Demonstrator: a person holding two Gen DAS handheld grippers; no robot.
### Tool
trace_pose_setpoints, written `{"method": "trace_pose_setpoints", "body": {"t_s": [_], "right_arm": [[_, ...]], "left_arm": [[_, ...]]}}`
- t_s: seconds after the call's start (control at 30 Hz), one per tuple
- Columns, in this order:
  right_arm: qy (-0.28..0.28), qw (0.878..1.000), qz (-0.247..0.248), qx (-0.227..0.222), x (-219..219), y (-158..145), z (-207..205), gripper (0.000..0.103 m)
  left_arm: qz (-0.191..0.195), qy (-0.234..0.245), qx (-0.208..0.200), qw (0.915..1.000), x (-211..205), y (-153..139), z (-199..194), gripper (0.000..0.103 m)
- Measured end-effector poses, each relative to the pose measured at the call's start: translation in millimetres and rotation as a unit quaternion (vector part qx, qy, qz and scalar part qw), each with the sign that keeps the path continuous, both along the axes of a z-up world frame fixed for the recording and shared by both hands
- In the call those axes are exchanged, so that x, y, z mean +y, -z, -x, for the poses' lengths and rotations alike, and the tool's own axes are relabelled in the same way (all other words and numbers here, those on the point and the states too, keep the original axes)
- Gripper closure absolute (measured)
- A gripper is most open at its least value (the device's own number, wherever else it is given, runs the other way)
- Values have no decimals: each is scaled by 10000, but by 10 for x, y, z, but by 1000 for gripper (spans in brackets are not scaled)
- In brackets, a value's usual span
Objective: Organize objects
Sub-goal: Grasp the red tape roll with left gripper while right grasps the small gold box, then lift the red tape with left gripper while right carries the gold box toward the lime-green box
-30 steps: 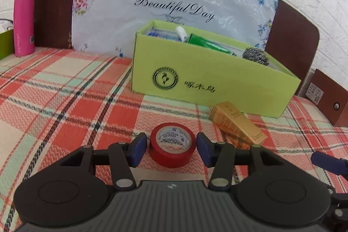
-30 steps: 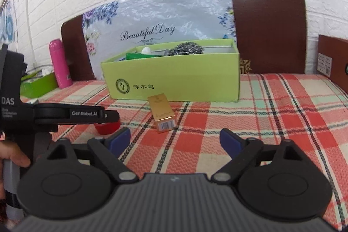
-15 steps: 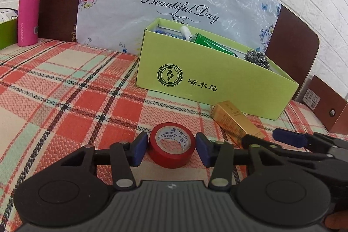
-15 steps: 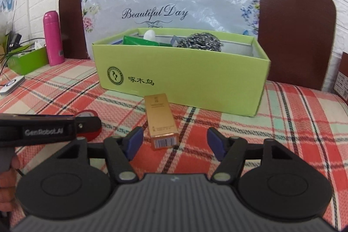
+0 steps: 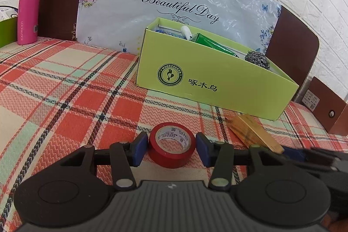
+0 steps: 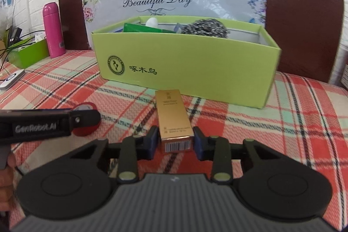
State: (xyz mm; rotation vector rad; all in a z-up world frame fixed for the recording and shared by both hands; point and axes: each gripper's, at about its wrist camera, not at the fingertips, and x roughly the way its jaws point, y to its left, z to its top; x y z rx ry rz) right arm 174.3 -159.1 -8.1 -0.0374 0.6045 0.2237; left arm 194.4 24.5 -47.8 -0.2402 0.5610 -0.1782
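Left wrist view: left gripper [image 5: 172, 145] straddles the red tape roll [image 5: 171, 148] at lower centre, blue pads [image 5: 138, 148] hard against both sides of the roll, which sits on the plaid cloth [image 5: 65, 101]. It reads as clamped on the roll, not yet lifted; likely a side grip so the roll can go over the wall of the green box [image 5: 217, 88] in mid frame, which already holds a green tube [image 5: 215, 46] and a steel scourer [image 5: 257, 59]. The gold carton [image 5: 253, 133] lies right of the roll, in front of the box, with the other gripper's dark body entering at the right edge. Versus the earlier frame: jaw gap and roll position look unchanged, and that right-hand body has pushed further into frame. Right wrist view: right gripper [image 6: 175, 141] brackets the near, barcoded end of the gold carton at lower centre; the carton lies lengthwise, pointing at the box. The jaws have just been closing with the carton between them; the pads now sit at its side faces, firm contact plausible but not certain. Earlier they stood wide, with the carton well ahead of them. The roll is half hidden behind the left tool's arm at mid left.
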Motion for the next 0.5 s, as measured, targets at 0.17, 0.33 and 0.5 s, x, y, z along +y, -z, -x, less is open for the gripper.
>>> {"method": "trace_pose_setpoints", "body": {"t_s": [0.17,0.33,0.5], "right_arm": [[54,9999,-51,132,-193,-25,445,70],[19,9995,-243,195,-282,-47,870,72],[-164,9992,-313,204,-282,-65,1164,72]], "left_arm": [[-110,65,114,9999,-49,-50,64,52],[-27,437,384,9983,-169,-107,314,52],[-346,616,366,9968,-300,-102,650,52]]}}
